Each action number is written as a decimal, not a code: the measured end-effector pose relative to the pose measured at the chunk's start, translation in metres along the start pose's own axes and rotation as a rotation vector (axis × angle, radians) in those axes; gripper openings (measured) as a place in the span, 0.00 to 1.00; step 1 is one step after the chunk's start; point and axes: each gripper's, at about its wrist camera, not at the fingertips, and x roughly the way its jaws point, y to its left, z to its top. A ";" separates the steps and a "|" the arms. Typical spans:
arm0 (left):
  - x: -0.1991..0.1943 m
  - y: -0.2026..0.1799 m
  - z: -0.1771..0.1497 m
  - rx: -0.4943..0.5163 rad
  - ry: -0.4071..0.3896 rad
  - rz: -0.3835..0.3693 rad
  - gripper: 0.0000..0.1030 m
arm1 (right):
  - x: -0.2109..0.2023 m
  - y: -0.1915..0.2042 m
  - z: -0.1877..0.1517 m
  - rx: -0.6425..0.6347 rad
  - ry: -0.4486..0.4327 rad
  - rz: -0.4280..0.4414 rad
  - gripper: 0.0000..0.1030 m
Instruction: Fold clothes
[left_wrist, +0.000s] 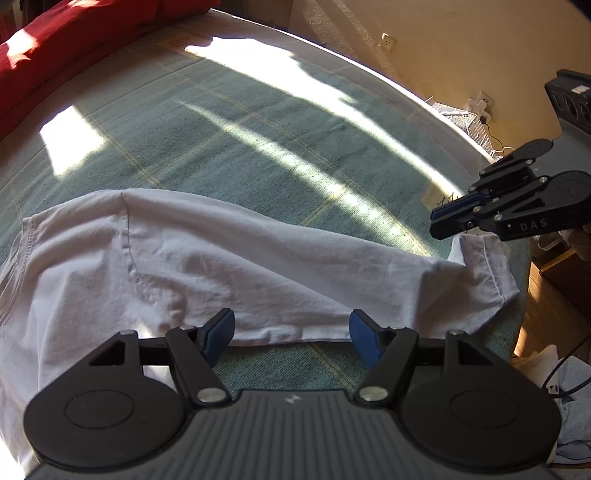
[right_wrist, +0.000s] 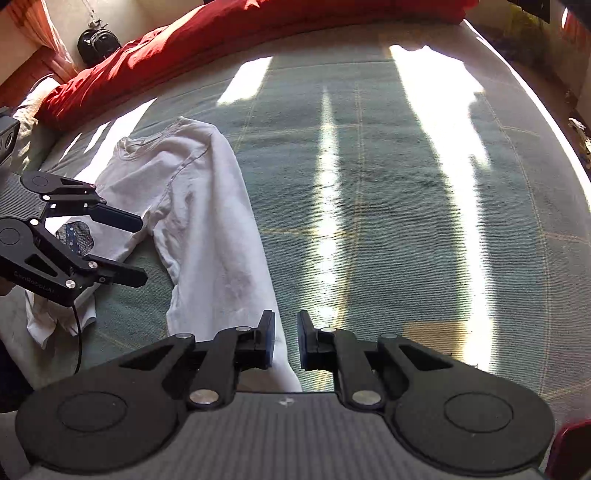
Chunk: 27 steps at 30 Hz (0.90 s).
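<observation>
- A green bedcover (left_wrist: 258, 122) with thin pale check lines fills the middle of both views, crossed by bright bands of sunlight.
- A red duvet (right_wrist: 229, 40) lies bunched along the top of the right view and in the upper left of the left view.
- A wall socket (left_wrist: 388, 41) sits on the yellowish wall, upper right of the left view.
- A dark bag (right_wrist: 98, 42) hangs at the upper left of the right view.

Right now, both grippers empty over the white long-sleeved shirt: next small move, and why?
Probably lower the left gripper onto the sleeve's near edge and close. Its jaws stand open just above the white long-sleeved shirt, whose sleeve lies stretched out unfolded on the green bedspread. The right gripper, nearly closed, holds nothing.
</observation>
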 end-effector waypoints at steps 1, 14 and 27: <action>0.001 0.000 0.000 0.002 0.002 -0.003 0.67 | 0.002 -0.007 -0.005 0.014 0.010 -0.009 0.15; 0.012 -0.008 0.007 0.040 0.029 -0.013 0.67 | 0.008 -0.018 -0.047 -0.041 0.102 -0.043 0.28; 0.021 -0.019 0.011 0.040 0.033 -0.029 0.67 | 0.036 -0.011 -0.012 -0.045 0.127 0.186 0.28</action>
